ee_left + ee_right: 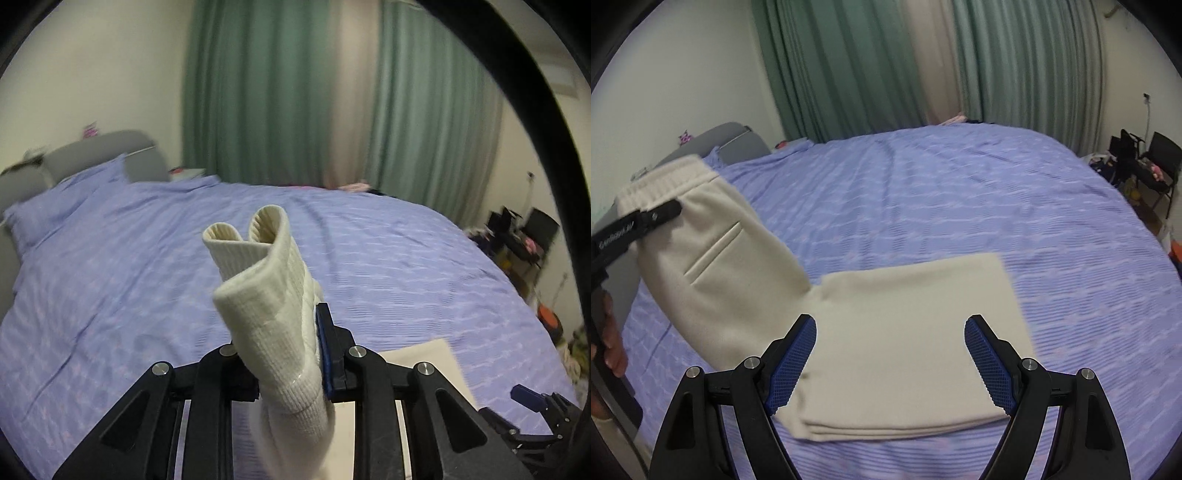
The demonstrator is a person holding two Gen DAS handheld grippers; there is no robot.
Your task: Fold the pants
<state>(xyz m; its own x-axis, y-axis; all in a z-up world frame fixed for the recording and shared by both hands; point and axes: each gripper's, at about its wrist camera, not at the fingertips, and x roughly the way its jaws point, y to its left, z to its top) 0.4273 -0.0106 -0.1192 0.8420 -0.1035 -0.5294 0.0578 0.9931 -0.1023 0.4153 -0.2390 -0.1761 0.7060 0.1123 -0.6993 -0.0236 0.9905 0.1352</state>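
Left hand-held gripper (295, 354): fingers pressed together on the ribbed waistband end of the cream pants (905, 332). The bunched waistband stands up between the blue pads (325, 354) and rises above the fingertips, folded over on itself into two loops. In the right wrist view this same hand-held gripper enters from the left edge, clamped on the elastic waistband, holding that end raised off the bed (960, 192); a slit pocket faces the camera.

Right hand-held gripper (890, 362): fingers spread wide, holding nothing. It hovers over the near part of the pants; the blue pads (794, 365) frame the fabric on either side, and whether they touch it cannot be told.

Pants position: the leg portion lies flat in stacked layers on the purple bedsheet, near centre. From its left end the upper portion lifts toward the left hand-held gripper.

Farther back: a grey headboard (738, 142) at the far left, green curtains (849, 62) along the far wall, and dark chairs (1145, 158) at the far right.
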